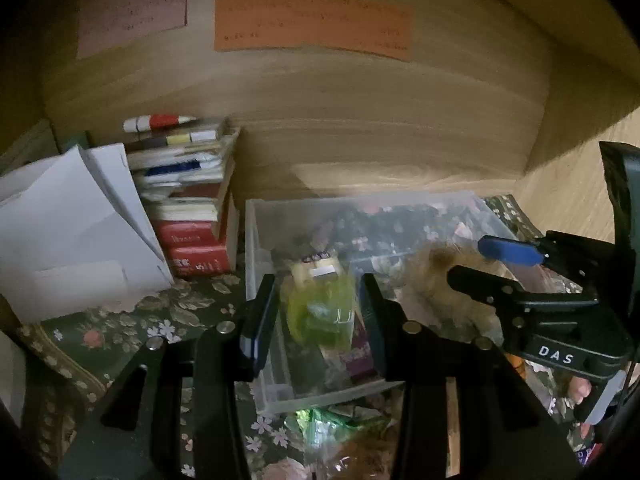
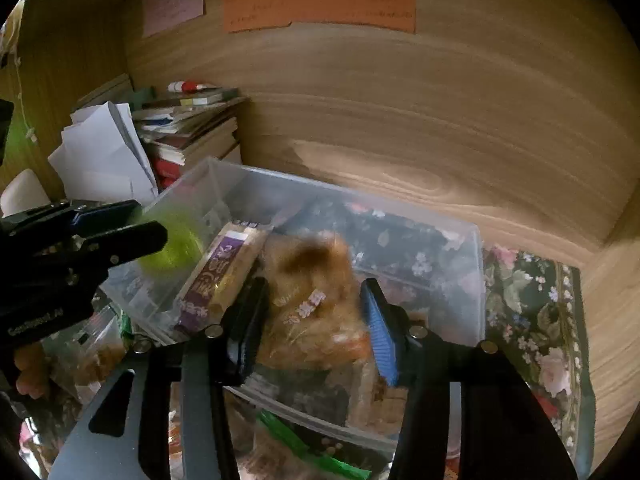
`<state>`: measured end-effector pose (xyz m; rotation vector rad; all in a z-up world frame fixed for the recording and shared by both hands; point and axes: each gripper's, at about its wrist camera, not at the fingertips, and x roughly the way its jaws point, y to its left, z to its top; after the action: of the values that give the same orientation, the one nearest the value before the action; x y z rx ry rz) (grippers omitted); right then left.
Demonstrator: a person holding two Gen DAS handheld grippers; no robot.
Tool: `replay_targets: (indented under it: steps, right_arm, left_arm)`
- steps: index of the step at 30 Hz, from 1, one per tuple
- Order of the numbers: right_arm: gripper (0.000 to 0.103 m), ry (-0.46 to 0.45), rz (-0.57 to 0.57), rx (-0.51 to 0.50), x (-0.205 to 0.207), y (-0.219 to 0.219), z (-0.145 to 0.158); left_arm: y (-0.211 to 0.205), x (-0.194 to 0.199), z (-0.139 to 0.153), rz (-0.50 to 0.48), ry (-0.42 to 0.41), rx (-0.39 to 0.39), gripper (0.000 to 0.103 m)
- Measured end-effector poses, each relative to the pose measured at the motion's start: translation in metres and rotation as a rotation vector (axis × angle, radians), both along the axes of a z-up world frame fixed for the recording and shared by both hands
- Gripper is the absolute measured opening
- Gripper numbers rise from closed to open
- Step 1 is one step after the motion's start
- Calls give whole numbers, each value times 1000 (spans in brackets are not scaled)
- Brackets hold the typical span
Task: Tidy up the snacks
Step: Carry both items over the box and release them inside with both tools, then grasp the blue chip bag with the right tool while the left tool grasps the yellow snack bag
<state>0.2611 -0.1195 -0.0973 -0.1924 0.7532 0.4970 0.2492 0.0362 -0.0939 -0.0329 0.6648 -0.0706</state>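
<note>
Left tongs nearest lens, pinching green snack pack; right tongs pinching orange snack bag. Both packs hang over clear plastic bin on floral-clothed table, bin directly below tongs. Inside bin: purple-labelled pack, long axis slanting toward back-left corner, nearer left hand

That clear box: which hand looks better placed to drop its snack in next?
Probably right: the right gripper holds its orange snack bag over the clear box's open space; the left's side already holds packets.
</note>
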Motion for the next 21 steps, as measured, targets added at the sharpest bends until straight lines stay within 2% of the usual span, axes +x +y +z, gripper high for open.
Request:
replay_targets:
  steps: [4, 8, 10, 14, 19, 21]
  right_arm:
    - [53, -33, -8, -5, -2, 1, 8]
    - [53, -79, -8, 1, -17, -6, 24]
    - [54, -110, -8, 3, -28, -11, 33]
    - [58, -153, -2, 26, -53, -24, 48]
    - [63, -182, 8, 59, -88, -43, 60]
    - [65, -188, 11, 72, -103, -48, 62]
  left_arm:
    - [-1, -8, 10, -6, -21, -9, 45]
    - [-3, -23, 23, -12, -46, -5, 47]
    - [-4, -33, 29, -12, -63, -2, 57]
    - [-8, -60, 41, -13, -98, 10, 66]
    - [-13, -96, 48, -24, -106, 5, 86]
    - [-18, -113, 49, -29, -118, 16, 90]
